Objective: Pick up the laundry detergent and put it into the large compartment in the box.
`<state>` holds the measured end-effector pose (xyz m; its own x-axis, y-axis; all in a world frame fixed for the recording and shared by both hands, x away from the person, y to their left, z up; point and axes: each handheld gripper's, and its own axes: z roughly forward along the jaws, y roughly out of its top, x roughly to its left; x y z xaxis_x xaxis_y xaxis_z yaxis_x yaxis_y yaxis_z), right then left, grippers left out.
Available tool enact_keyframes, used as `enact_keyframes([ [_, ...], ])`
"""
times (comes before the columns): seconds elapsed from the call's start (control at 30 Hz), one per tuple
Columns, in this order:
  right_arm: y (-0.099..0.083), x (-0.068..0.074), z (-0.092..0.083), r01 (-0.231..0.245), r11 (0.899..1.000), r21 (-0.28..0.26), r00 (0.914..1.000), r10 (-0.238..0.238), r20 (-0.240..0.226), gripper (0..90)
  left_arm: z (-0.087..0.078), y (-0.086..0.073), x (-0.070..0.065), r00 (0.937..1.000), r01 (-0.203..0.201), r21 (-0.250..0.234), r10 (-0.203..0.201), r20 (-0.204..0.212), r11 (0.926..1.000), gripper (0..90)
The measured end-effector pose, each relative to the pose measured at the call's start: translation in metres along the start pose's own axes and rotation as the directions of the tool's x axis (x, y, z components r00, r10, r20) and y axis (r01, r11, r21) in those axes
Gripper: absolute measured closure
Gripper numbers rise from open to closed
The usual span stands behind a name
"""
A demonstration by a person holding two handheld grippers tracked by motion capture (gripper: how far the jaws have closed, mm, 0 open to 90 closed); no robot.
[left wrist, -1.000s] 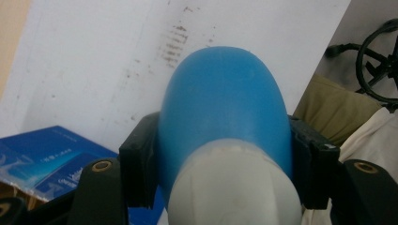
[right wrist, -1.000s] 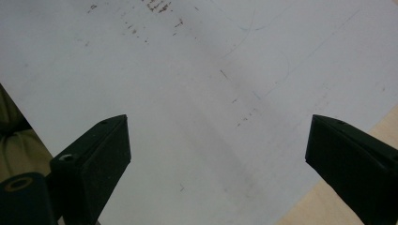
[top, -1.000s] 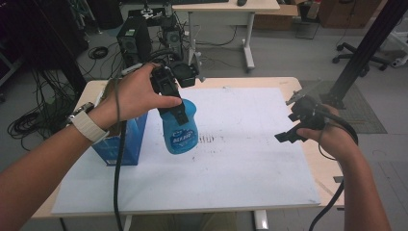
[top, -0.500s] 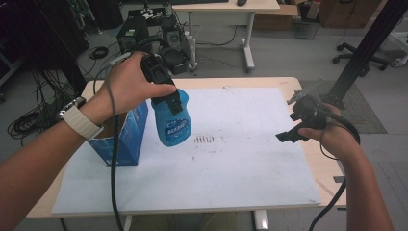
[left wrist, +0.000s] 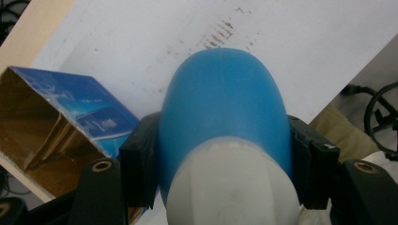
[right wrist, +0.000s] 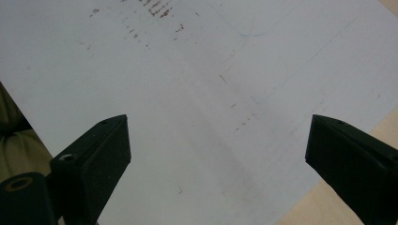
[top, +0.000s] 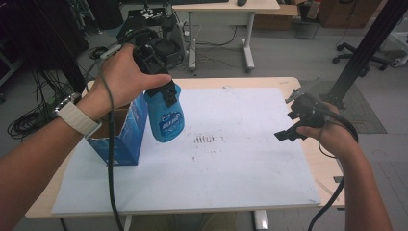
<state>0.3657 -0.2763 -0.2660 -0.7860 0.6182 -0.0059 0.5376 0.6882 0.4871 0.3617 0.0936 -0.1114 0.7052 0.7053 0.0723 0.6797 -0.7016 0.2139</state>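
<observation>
Lifted since a second ago, the blue spray bottle (top: 166, 115) now hangs higher above the white sheet (top: 231, 159) that covers the tabletop (top: 269, 82), and it has drifted toward the open blue cardboard box (top: 126, 132). Its lower end tilts slightly away from the box, and it touches neither the sheet nor the box.

The left hand-held gripper (top: 161, 84) pinches the bottle just below its white cap, one black jaw on each side of the blue shoulder, as the left gripper view shows close up (left wrist: 225, 154). A person's left hand (top: 122, 77) wraps the gripper's body, with a pale watch strap on the wrist, and a dark cable trails down from it over the box.

The box stands on the sheet just beside the bottle, at the sheet's left edge, with its open top showing brown cardboard inside.

The right hand-held gripper (top: 288, 132) has kept its place, well apart from the bottle at the sheet's right edge. Its jaws are spread wide with nothing between them, hovering over bare sheet (right wrist: 216, 140).

A patch of small dark smudges (top: 204, 139) marks the sheet just right of the bottle's base.
</observation>
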Motion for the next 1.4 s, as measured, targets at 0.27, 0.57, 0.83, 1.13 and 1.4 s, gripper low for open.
enact_keyframes([
  [0.27, 0.0, 0.0, 0.0, 0.009, 1.0, 0.001, 1.0, -0.009, -0.003, 7.2, -0.007, -0.003, 0.01, 0.9978, 0.066, 0.008, -0.066, -0.007, 0.9978, 37.5],
  [0.57, 0.001, -0.002, 0.004, 0.02, 1.0, 0.003, 0.9997, -0.02, -0.011, 7.2, -0.017, -0.008, 0.023, 0.9891, 0.147, 0.013, -0.147, -0.012, 0.9891, 37.5],
  [0.83, 0.006, -0.003, 0.005, 0.039, 0.999, 0.005, 0.9992, -0.039, -0.012, 7.2, -0.024, -0.011, 0.032, 0.9765, 0.214, 0.014, -0.214, -0.025, 0.9767, 37.5],
  [1.13, 0.01, -0.004, 0.008, 0.046, 0.999, 0.008, 0.9988, -0.046, -0.016, 7.2, -0.031, -0.013, 0.04, 0.9571, 0.287, 0.016, -0.287, -0.044, 0.9577, 37.5],
  [1.4, 0.01, -0.004, 0.007, 0.05, 0.999, 0.006, 0.9986, -0.05, -0.016, 7.2, -0.04, -0.015, 0.051, 0.9368, 0.347, 0.028, -0.345, -0.055, 0.9374, 37.6],
])
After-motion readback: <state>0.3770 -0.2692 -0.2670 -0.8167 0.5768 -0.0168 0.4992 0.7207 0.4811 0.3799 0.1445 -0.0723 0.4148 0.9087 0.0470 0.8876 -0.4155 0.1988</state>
